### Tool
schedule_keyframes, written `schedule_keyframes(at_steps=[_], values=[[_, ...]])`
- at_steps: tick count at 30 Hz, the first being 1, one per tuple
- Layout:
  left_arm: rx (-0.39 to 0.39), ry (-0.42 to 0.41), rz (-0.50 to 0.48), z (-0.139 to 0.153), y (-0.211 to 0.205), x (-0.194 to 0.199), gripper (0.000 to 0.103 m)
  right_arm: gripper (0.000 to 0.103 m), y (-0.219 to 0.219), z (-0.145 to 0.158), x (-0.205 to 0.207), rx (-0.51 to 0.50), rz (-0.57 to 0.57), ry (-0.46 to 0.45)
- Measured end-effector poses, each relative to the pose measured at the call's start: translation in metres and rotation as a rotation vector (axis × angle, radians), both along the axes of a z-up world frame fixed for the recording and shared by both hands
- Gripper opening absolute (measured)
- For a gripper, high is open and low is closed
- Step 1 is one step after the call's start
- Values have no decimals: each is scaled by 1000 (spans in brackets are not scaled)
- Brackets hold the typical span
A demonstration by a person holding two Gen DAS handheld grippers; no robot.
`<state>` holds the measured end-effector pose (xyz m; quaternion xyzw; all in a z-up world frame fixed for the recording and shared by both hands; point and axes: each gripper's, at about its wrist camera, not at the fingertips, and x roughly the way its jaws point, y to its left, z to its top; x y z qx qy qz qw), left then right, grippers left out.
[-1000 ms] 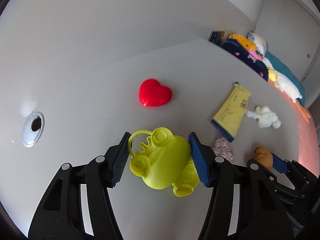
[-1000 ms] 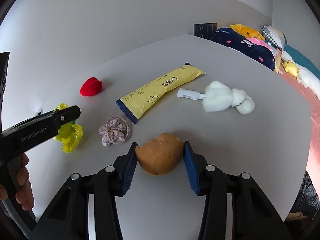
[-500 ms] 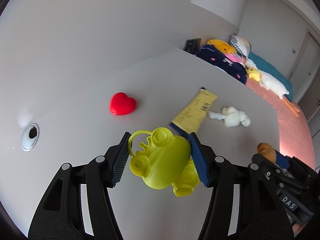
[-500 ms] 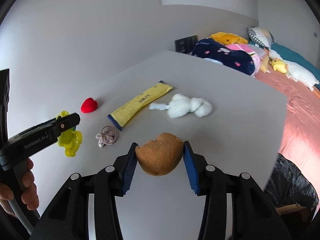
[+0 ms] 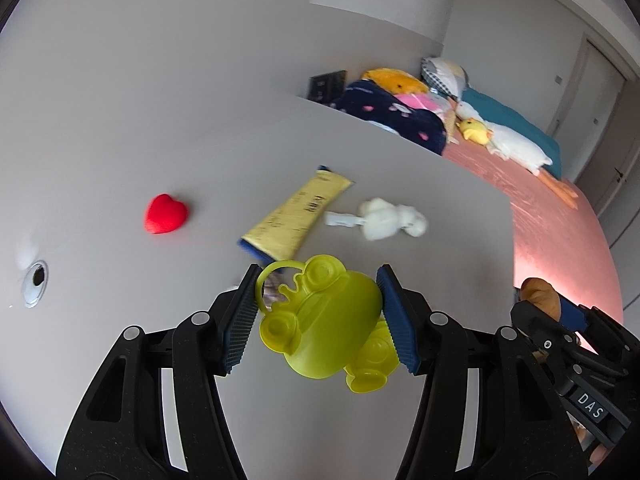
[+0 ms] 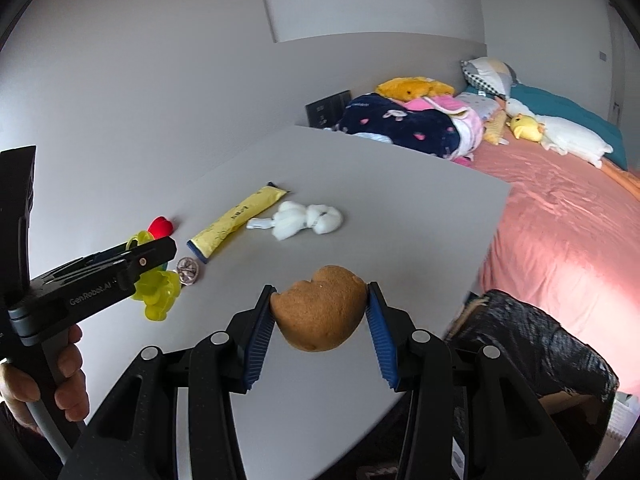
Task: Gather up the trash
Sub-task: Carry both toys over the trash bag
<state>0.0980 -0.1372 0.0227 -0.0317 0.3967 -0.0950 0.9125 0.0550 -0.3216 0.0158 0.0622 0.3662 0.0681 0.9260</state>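
Pale grey walls (image 6: 160, 60) meet a grey tabletop (image 6: 400, 208); beyond it a pink-sheeted bed (image 6: 560, 208) (heaped with pillows) catches warm light.

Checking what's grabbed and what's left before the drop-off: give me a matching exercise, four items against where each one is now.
Items:
1. green frog toy
2. brown bun
3. yellow packet
4. red heart

Places:
A. alone on the table, far left
B. in the right gripper
C. on the table beside the white fluffy toy
D. in the left gripper

Pairs: 1-D, 2-B, 3-C, 4-A
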Motion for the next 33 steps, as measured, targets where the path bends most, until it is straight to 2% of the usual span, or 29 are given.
schedule_keyframes(at_steps=[20,33], values=[[19,2,-202,5,-109,-21,57,47,-98,5,-60,16,-193,-17],[18,13,-326,3,-166,-38,57,47,-155,8,-92,18,-327,-28]])
